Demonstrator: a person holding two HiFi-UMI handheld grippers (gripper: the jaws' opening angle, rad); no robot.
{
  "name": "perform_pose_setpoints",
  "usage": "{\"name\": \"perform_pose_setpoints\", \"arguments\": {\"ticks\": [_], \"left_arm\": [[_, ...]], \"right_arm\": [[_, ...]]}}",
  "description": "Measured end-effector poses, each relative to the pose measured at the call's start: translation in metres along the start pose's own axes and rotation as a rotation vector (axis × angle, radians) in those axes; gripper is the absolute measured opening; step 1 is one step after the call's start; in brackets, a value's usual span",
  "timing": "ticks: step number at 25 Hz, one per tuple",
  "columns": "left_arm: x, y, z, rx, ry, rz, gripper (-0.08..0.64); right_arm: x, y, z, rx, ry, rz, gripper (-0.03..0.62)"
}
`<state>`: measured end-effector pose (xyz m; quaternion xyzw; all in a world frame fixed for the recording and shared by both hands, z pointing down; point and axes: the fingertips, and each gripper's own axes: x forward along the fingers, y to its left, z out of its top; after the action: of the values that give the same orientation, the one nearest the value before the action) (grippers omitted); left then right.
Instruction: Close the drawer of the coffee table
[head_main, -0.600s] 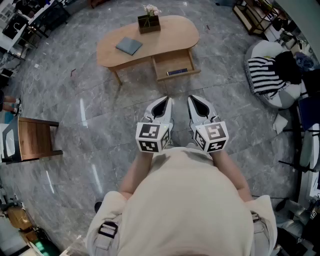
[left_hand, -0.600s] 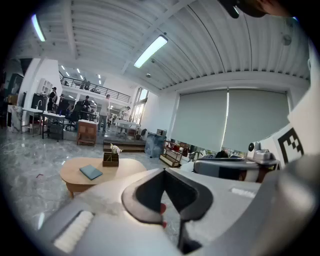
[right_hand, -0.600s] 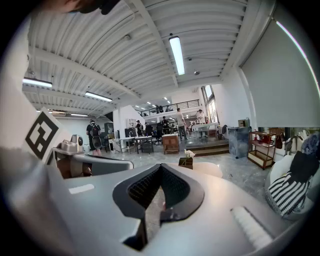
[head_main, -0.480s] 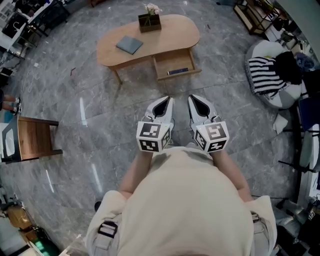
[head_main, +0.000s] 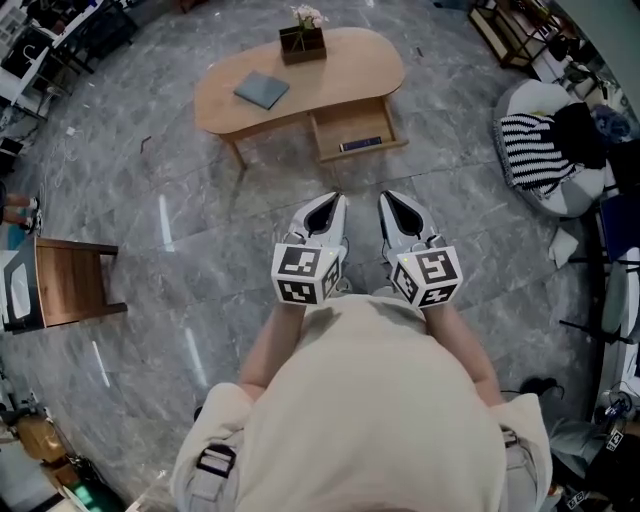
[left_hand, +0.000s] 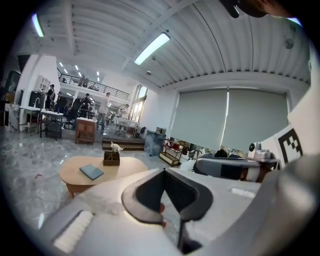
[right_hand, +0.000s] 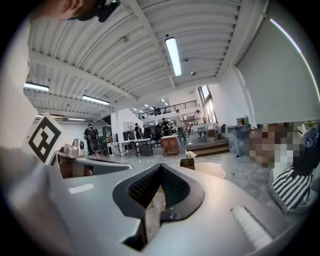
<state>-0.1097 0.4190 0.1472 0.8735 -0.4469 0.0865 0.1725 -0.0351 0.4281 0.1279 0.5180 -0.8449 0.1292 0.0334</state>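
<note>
An oval wooden coffee table (head_main: 340, 85) stands on the grey floor ahead of me, its drawer (head_main: 352, 133) pulled out toward me with a dark flat item inside. My left gripper (head_main: 325, 205) and right gripper (head_main: 396, 202) are held side by side in front of my body, well short of the drawer, both shut with nothing between the jaws. The left gripper view shows the table (left_hand: 82, 176) past the closed jaws. In the right gripper view only the table's end (right_hand: 212, 170) and its plant box peek over the jaws.
On the tabletop lie a blue book (head_main: 261, 90) and a dark planter box with flowers (head_main: 303, 42). A wooden chair (head_main: 70, 282) stands at the left. A white seat with a striped cloth (head_main: 545, 150) sits at the right, a low shelf (head_main: 515, 30) beyond it.
The table and drawer have shifted slightly down and right in the head view as I come a little closer. Both grippers stay shut and side by side.
</note>
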Motion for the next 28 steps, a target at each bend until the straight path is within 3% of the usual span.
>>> {"name": "perform_pose_setpoints", "arguments": {"ticks": [6, 14, 18, 28], "left_arm": [[0.0, 0.02, 0.0, 0.01, -0.006, 0.015, 0.002], [0.011, 0.032, -0.011, -0.062, 0.01, -0.027, 0.0], [0.018, 0.042, -0.01, -0.081, 0.016, -0.007, 0.0], [0.066, 0.068, 0.0, -0.114, 0.002, 0.029, 0.001]], "right_arm": [[0.013, 0.008, -0.002, 0.006, 0.014, -0.018, -0.002], [0.024, 0.012, -0.011, 0.008, 0.06, -0.01, -0.002], [0.034, 0.008, -0.006, 0.012, 0.06, -0.006, -0.002], [0.078, -0.033, 0.003, 0.014, 0.038, 0.026, -0.002]]}}
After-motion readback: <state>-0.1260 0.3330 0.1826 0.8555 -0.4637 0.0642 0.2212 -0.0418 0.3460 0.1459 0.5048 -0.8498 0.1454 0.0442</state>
